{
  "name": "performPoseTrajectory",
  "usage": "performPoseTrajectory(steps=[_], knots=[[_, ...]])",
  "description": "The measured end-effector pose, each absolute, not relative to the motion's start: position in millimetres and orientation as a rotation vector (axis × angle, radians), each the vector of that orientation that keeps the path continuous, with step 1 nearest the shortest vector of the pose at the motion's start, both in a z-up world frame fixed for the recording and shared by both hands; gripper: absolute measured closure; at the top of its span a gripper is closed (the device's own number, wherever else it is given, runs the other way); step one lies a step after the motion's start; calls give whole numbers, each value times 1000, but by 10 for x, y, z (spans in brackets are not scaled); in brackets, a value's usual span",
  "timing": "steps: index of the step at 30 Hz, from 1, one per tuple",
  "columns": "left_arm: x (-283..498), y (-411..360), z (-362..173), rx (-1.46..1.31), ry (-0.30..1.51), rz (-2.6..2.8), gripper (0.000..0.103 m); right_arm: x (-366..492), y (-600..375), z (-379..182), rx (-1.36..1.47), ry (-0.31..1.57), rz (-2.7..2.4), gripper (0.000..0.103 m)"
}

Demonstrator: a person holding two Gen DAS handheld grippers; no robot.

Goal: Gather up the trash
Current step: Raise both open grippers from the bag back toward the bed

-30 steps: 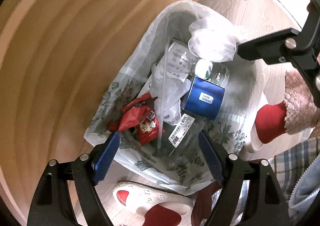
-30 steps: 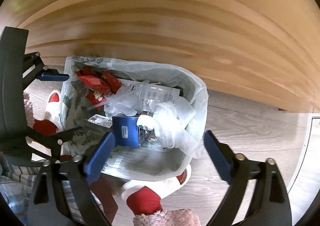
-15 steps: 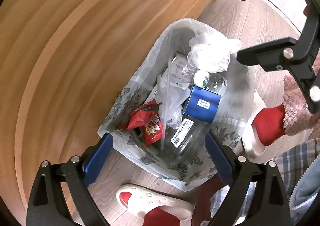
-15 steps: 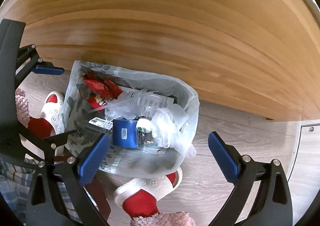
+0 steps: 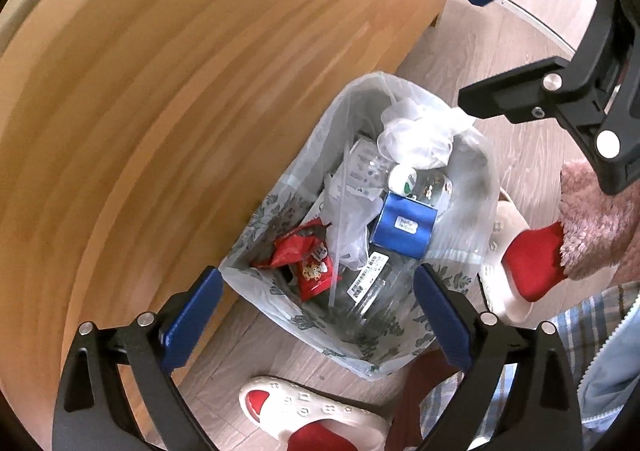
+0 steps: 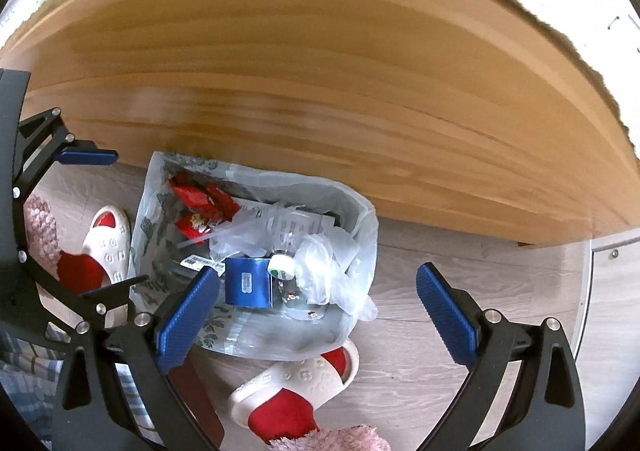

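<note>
Both grippers' fingers [image 5: 192, 315] gape empty above the trash bag [image 5: 472, 207], its bottom hidden.

A translucent white plastic trash bag with a grey leaf print [image 5: 256, 223] stands open below both spread grippers, holding a crumpled red snack wrapper [image 5: 308, 263], a blue rectangular box [image 5: 404, 229], clear plastic film [image 5: 416, 139] and a barcode-labelled clear bottle [image 5: 370, 291].

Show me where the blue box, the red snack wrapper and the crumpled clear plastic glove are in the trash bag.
blue box [image 5: 403, 225], left wrist view, on its top face by the white label.
red snack wrapper [image 5: 314, 271], left wrist view, on the printed front.
crumpled clear plastic glove [image 6: 320, 271], right wrist view, on the bunched middle.
</note>
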State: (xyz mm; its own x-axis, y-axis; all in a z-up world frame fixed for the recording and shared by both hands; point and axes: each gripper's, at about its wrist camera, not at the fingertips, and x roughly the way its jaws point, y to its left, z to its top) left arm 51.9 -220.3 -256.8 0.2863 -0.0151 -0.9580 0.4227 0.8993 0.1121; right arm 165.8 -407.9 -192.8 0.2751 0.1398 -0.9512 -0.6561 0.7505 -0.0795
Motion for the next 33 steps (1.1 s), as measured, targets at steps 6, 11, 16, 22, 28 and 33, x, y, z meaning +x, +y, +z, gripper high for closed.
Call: performPoseTrajectory(steps=[6,11,16,22,28,33], knots=[[514,-2150,-2395,338,1211,-273,8,1616,-4131,-1753,-483,1117,541,8],[518,-2104,-2223,297,1172,-262,8,1591,-4178,-1590,-462,1062,525,8],[526,-2052,-2021,244,1111,-245,8,1570,-4196,-1418,-412,1008,528,8],[487,-2058,-1799,245,1027,-233,8,1539,-4192,-1249,-369,957,531,8],[424,-2073,-1667,256,981,-239,8,1537,-4239,-1151,-322,922,521,8],[403,-2038,-1535,244,933,-221,8,1524,-4256,-1046,-288,884,521,8]])
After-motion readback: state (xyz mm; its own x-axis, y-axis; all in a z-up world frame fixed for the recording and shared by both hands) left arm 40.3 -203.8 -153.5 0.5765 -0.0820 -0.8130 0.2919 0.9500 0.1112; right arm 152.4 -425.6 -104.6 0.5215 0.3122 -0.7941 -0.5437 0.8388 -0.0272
